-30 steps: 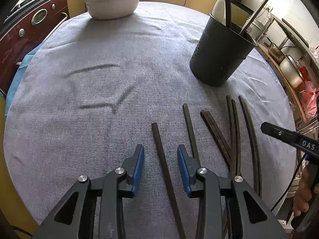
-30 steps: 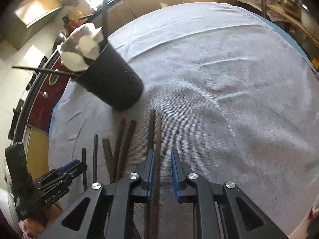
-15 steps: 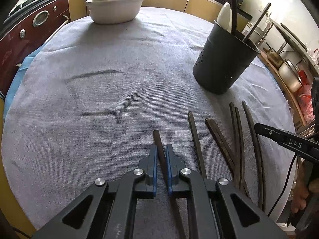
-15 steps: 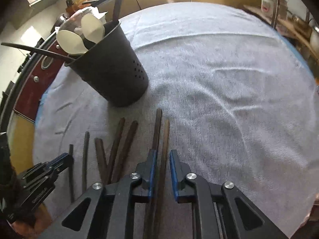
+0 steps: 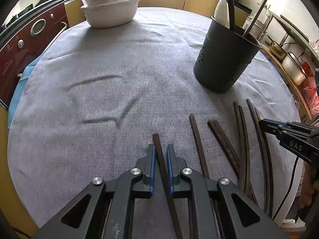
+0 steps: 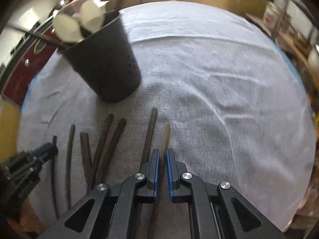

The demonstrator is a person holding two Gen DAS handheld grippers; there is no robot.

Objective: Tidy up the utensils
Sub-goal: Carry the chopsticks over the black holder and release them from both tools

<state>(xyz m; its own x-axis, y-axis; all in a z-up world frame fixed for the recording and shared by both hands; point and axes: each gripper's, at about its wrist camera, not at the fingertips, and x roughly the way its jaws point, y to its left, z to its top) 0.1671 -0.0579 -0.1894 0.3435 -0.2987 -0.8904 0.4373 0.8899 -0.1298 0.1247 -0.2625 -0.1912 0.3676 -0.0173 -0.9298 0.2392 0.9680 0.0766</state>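
Several dark chopsticks (image 5: 225, 141) lie in a row on the grey cloth near its front edge. My left gripper (image 5: 159, 149) is shut on the leftmost dark chopstick (image 5: 156, 140). My right gripper (image 6: 163, 153) is shut on a lighter brown chopstick (image 6: 166, 133), lifted a little off the cloth; another dark chopstick (image 6: 150, 127) lies just left of it. A black perforated utensil holder (image 5: 223, 59) with white spoons and dark sticks stands behind the row; it also shows in the right wrist view (image 6: 105, 65).
A white bowl (image 5: 110, 13) with bagged things stands at the far edge of the round table (image 5: 99, 69). A dark red appliance (image 5: 22, 45) is on the left, and shelves with pots (image 5: 293, 67) on the right.
My left gripper has closed around the leftmost chopstick. My right gripper has raised the lighter chopstick and turned toward the holder.
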